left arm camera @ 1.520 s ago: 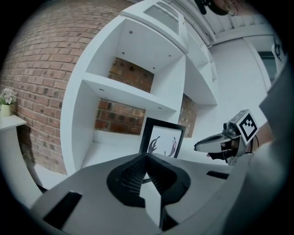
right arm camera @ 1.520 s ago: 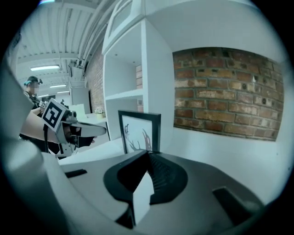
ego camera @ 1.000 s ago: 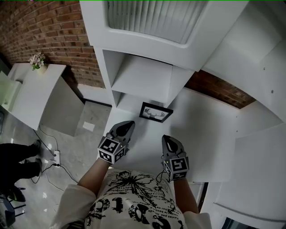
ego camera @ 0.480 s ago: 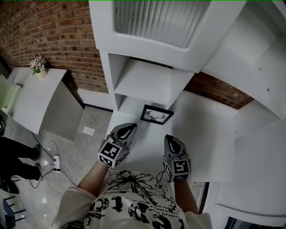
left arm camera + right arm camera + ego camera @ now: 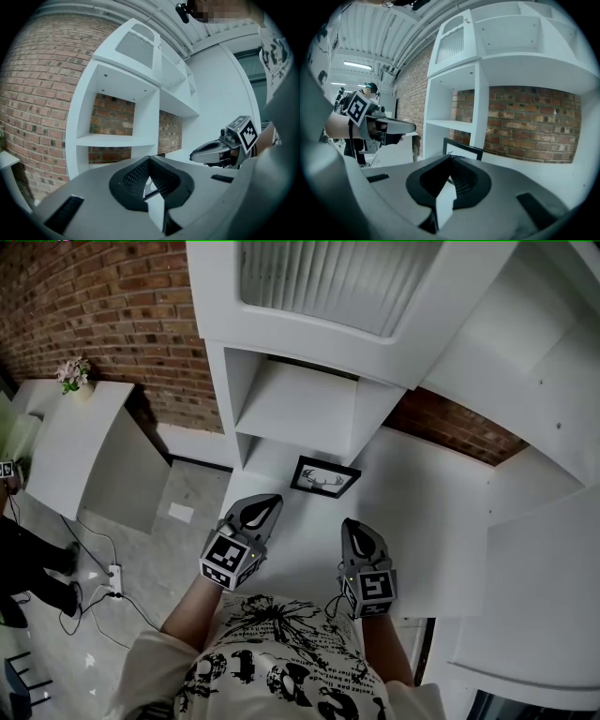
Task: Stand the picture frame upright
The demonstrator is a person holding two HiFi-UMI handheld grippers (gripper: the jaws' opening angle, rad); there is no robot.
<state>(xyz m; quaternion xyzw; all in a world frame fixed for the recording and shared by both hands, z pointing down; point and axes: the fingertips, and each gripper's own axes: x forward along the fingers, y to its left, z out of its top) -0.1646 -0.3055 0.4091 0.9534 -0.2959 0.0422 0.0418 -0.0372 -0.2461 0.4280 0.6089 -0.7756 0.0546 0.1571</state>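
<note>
Left gripper (image 5: pixel 260 510) and right gripper (image 5: pixel 360 542) side by side; jaws together, both empty

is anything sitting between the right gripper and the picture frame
No. In the head view, the stretch of white shelf between the right gripper and the picture frame is bare; nothing lies on it.

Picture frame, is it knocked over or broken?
No, nothing stands out. The picture frame stands upright on the white counter beside the shelf unit, with no visible damage.
</note>
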